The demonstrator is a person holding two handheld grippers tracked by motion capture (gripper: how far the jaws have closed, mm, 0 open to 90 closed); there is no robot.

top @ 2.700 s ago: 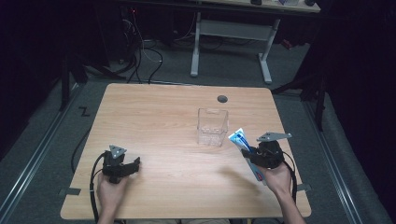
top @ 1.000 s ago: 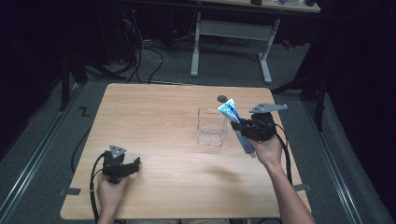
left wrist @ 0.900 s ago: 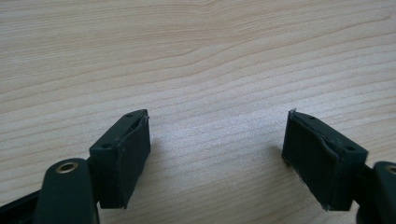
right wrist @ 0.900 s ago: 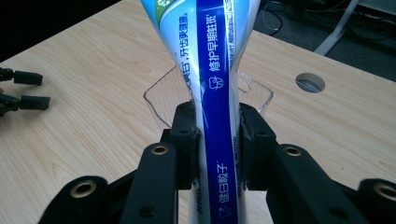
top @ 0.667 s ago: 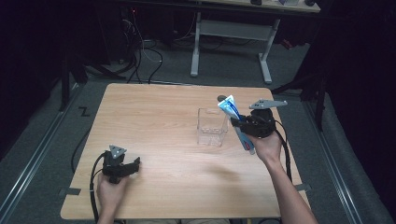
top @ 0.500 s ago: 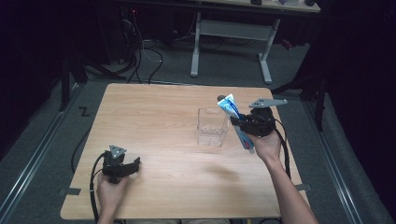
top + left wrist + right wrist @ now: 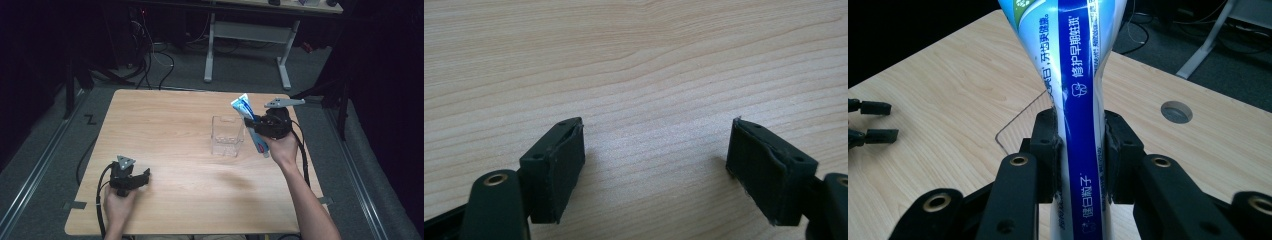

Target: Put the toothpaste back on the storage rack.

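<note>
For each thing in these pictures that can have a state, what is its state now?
toothpaste tube: gripped at its middle, lifted beside the box, tilted.
clear box: upright on the table, open top, looks empty.
right gripper: shut on the toothpaste tube.
left gripper: open, nothing between its jaws, low over the table.

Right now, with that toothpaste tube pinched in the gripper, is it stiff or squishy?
Probably squishy: the toothpaste tube narrows where the right gripper pinches it. It likely feels light, since it stands tilted above the jaws without drooping. Its glossy skin could be a bit slippery.
</note>
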